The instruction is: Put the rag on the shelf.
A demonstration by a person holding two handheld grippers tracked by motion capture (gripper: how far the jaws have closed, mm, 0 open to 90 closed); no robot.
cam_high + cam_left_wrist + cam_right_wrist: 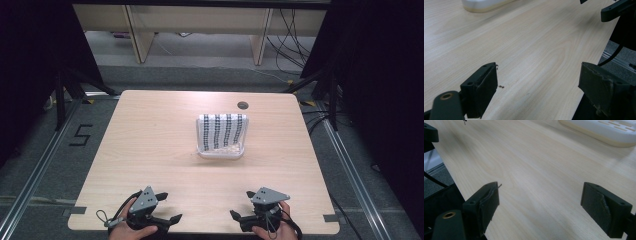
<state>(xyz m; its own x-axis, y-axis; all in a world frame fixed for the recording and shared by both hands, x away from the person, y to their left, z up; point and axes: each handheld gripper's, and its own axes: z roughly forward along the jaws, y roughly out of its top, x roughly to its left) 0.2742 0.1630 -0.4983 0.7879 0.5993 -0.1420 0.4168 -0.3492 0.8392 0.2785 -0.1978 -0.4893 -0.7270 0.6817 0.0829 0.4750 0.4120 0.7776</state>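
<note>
A white tray [220,152] sits at the middle of the wooden table [150,130], and a white piece with black patterned stripes [222,131] stands up from it. My left gripper [169,206] rests at the near left edge in a hand, jaws wide apart and empty. In the left gripper view, that left gripper [539,75] has bare wood between its pads [486,87]. My right gripper [241,205] sits at the near right edge, also open and empty. In the right gripper view, the right gripper [541,192] spans bare table. Both point inward, toward each other.
The tray's rim [484,5] lies far ahead of the left gripper, and the tray [604,131] shows at the upper right for the right one. A round cable hole [243,105] is at the table's far side. Dark stands and cables surround the table.
</note>
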